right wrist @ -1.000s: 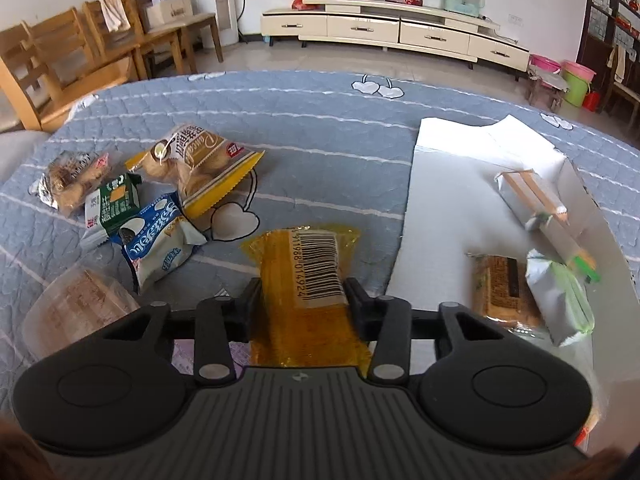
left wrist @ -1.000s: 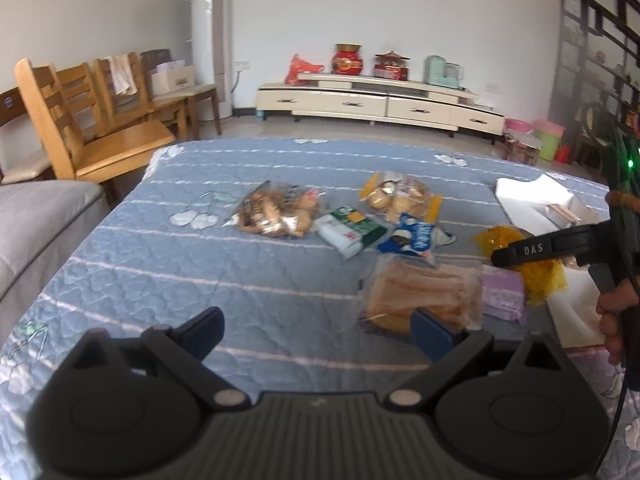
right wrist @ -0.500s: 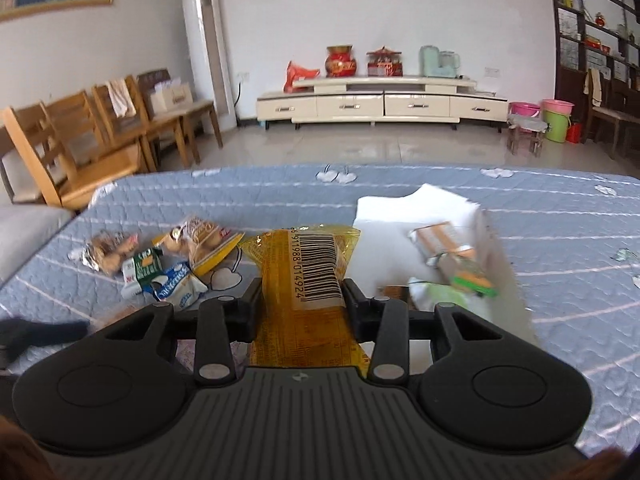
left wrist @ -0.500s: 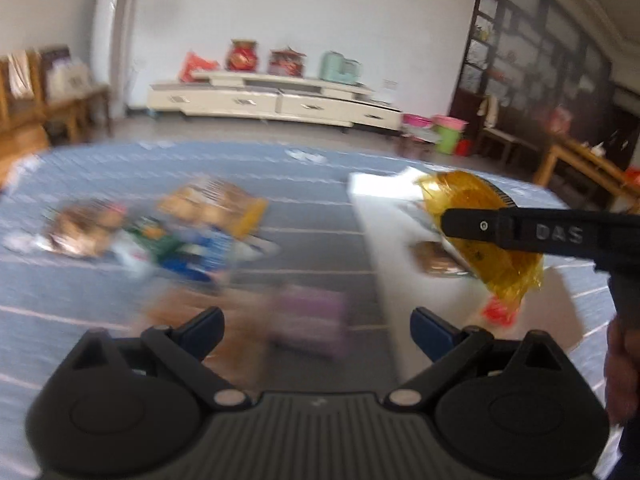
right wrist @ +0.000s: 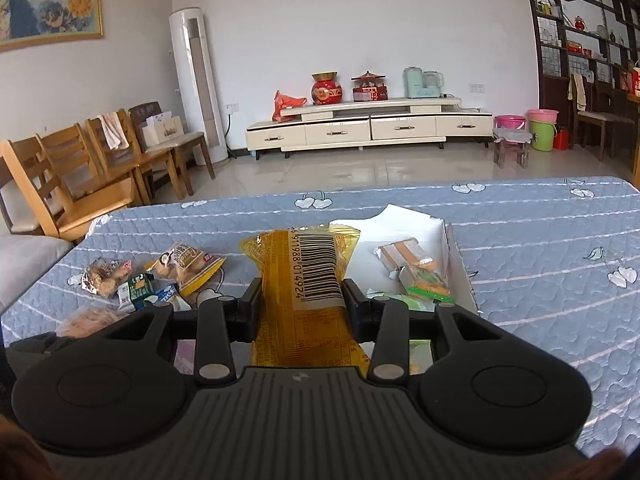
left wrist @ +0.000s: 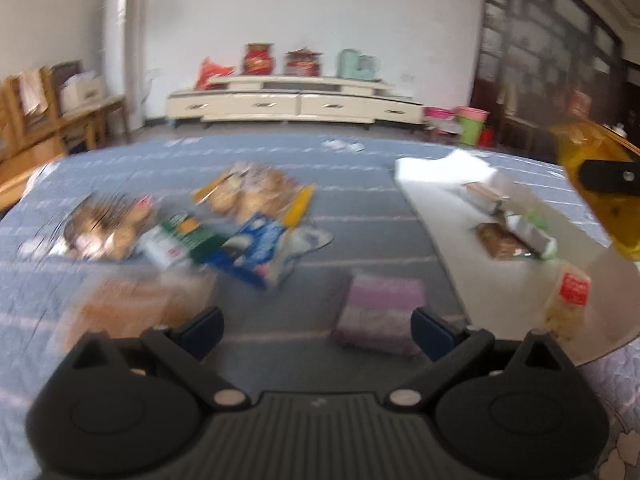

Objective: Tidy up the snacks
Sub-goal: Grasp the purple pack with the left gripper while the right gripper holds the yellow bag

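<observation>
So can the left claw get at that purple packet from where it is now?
Probably yes: the left claw is open and empty, the purple packet lies just ahead between its fingers, nothing on top.

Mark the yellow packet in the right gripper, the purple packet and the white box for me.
yellow packet (right wrist: 316, 276): right wrist view, on its barcode label.
purple packet (left wrist: 380, 308): left wrist view, middle of its top face.
white box (right wrist: 454, 256): right wrist view, on its right wall.

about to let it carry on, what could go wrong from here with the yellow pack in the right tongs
1. The right tongs pinch the yellow pack at its middle, both ends overhanging; it could sag or slip.
2. The white box already holds several snacks; a drop could land on them or miss.
3. The left tongs are open above the purple pack; the view is blurred, so aim may suffer.
</observation>
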Action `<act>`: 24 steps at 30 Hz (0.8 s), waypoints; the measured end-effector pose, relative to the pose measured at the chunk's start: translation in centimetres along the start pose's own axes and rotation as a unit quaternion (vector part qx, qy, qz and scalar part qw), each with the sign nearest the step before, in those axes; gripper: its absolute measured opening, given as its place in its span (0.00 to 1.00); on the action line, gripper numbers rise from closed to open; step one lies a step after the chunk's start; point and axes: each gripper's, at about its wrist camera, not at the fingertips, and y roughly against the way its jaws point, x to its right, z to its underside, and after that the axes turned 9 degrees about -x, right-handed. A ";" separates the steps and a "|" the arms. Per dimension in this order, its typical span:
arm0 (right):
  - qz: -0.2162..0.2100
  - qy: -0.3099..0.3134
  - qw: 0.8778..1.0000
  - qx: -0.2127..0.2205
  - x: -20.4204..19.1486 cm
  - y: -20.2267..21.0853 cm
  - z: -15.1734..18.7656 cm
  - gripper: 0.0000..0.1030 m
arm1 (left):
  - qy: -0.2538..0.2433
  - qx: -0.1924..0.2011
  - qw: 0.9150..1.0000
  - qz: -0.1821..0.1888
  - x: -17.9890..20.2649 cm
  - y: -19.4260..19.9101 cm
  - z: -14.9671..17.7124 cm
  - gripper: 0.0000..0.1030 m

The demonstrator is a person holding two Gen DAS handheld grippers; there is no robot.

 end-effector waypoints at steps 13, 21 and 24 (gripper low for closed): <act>0.004 0.014 1.000 0.001 -0.3 1.4 0.7 0.48 | -0.051 -0.041 0.998 0.007 4.2 -4.1 -1.5 0.51; -0.005 0.025 1.000 -0.004 -1.3 2.2 1.3 0.43 | -0.046 -0.018 0.998 -0.032 4.4 0.2 -1.0 0.51; -0.003 0.043 0.999 -0.015 -1.5 1.8 1.7 0.38 | -0.041 -0.012 0.998 -0.053 4.2 1.7 -0.7 0.51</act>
